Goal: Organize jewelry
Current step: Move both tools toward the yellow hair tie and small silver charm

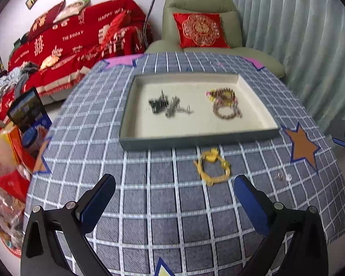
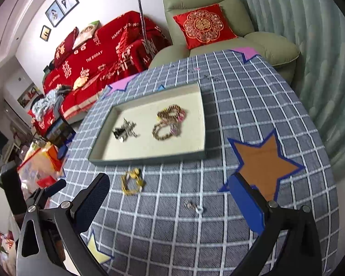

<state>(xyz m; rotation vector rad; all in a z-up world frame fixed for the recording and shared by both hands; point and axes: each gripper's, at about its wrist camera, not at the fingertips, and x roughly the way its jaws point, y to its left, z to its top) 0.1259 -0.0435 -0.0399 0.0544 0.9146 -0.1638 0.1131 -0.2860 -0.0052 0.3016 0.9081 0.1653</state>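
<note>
We are holding both grippers above the near edge of the table, and each is showing its jaws spread wide with nothing between them: the left gripper (image 1: 174,191) over bare cloth, the right gripper (image 2: 170,193) over a small silvery cluster (image 2: 193,205) of tiny metal pieces, too blurred for us to name. The tablecloth (image 1: 163,218) is looking like a coarse woven fabric, slate blue with a white grid, and flat paper-like stars are lying on it: an orange star (image 2: 265,166) at two o'clock from the right gripper, touching nothing.

At one o'clock from the left gripper, a yellow bracelet (image 1: 212,168) is lying on the cloth as a loose loop of cord and beads, just short of the tray and apart from it. Nothing is standing between it and either gripper.

Farther at twelve o'clock, the tray (image 1: 195,139) is sitting flat, a shallow grey-walled rectangle with a pale, grainy lining. Inside, dark metal hair clips (image 1: 166,105) are piling at its left, beaded bracelets (image 1: 225,103) at its right, well apart.

Beyond the table, a green armchair (image 1: 195,2) is carrying a red embroidered cushion (image 1: 200,30).
</note>
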